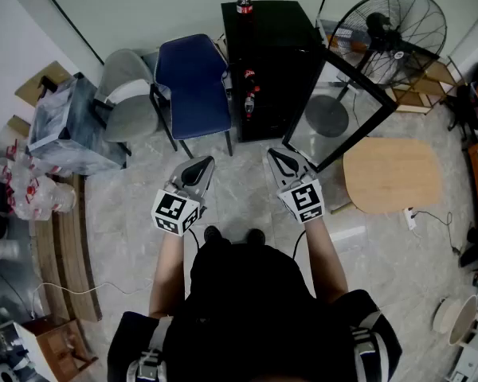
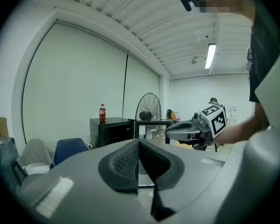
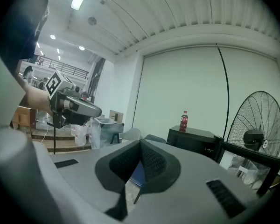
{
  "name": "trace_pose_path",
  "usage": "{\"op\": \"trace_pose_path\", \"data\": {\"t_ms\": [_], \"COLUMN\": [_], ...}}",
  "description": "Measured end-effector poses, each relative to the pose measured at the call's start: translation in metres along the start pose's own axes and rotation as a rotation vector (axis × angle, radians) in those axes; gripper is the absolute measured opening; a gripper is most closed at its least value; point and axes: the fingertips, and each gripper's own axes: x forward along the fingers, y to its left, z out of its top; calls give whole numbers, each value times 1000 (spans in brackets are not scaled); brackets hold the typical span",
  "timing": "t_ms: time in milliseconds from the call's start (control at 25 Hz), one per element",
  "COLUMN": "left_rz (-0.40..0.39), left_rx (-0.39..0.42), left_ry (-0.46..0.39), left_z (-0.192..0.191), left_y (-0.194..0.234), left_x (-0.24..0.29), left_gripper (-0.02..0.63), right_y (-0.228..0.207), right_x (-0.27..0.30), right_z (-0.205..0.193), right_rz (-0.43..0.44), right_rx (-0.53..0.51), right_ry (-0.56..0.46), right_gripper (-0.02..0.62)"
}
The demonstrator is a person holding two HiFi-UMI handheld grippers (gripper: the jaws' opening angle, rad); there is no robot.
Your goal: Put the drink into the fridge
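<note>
A cola bottle (image 1: 244,2) with a red cap and label stands upright on top of the black mini fridge (image 1: 271,30), against the far wall. The fridge's glass door (image 1: 338,110) hangs open to the right. Two more bottles (image 1: 249,90) show in its open front. My left gripper (image 1: 201,165) and right gripper (image 1: 282,159) are held side by side over the floor, well short of the fridge, both shut and empty. The bottle (image 2: 102,114) appears far off beyond the closed left gripper (image 2: 138,148). In the right gripper view the bottle (image 3: 183,121) stands beyond the closed right gripper (image 3: 140,149).
A blue chair (image 1: 193,82) and a grey chair (image 1: 131,94) stand left of the fridge. A floor fan (image 1: 390,34) is behind the open door, and a low round wooden table (image 1: 392,173) sits to the right. Bags and boxes (image 1: 60,126) crowd the left side.
</note>
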Motion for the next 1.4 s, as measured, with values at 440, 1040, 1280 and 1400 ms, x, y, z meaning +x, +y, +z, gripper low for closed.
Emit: {"op": "trace_pose_path", "data": {"t_ms": [440, 1040, 1280, 1400], "left_rz": [15, 6, 5, 14], "left_rx": [5, 16, 20, 26], "left_ry": [3, -12, -11, -2], "left_z": [1, 7, 10, 10], "left_y": [-1, -13, -20, -24], "left_x": [0, 6, 7, 9], "left_gripper": [-2, 12, 68, 112], "right_y": [-16, -26, -27, -27], "right_x": [-5, -18, -25, -28], "right_z": [-13, -17, -15, -14], "right_rz": [-47, -56, -40, -24], "right_rx": [39, 9, 5, 10], "right_ry": [19, 22, 6, -10], "right_gripper": [2, 70, 129, 175]}}
